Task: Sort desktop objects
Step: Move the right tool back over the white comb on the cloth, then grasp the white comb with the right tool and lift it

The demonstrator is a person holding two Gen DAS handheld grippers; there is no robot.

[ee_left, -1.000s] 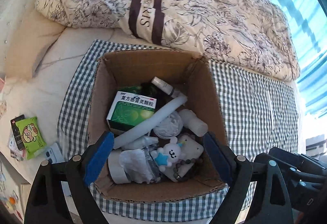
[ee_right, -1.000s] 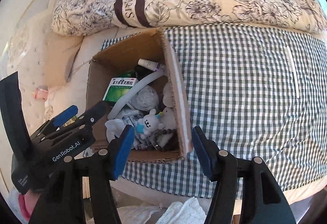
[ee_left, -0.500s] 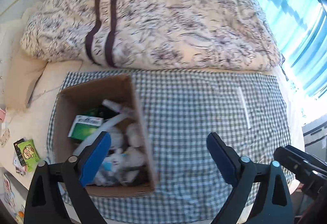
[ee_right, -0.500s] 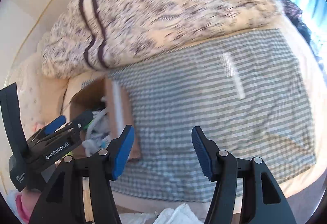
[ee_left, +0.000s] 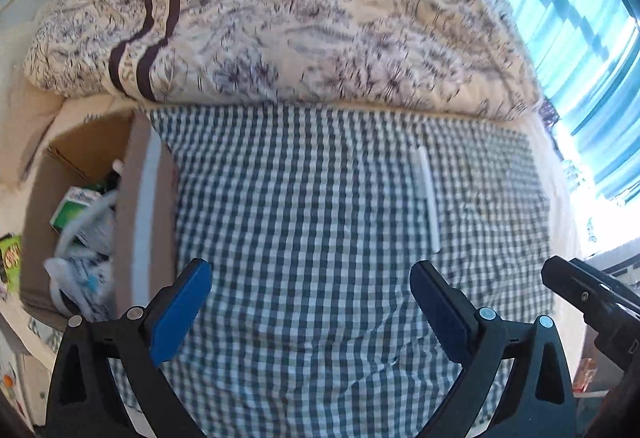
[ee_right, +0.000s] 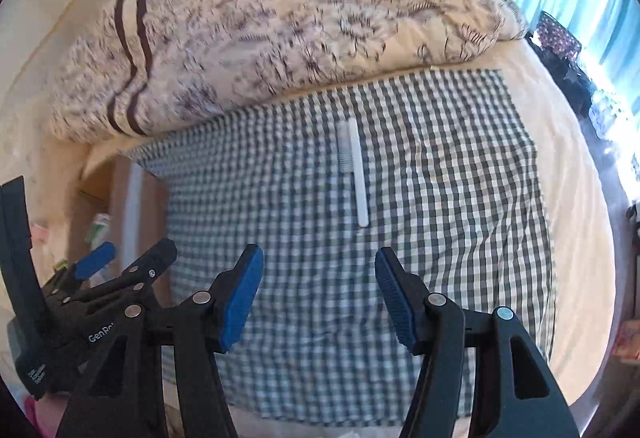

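— Both tongs are spread wide and empty, right tongs [ee_right: 319,296] and left tongs [ee_left: 310,312] alike. What's left?

— The white comb [ee_right: 354,170], flat on the checked cloth [ee_right: 440,198], just ahead of the right tongs. The box [ee_left: 132,206] sits off to the left of both.

— Which way does it lie?

— Its length runs straight away from the tongs, toothed end farthest, plain handle nearest.

— Risk?

— It's thin and flat on soft bedding. I'd guess the pads [ee_right: 240,298] could pinch cloth, or slide off it.
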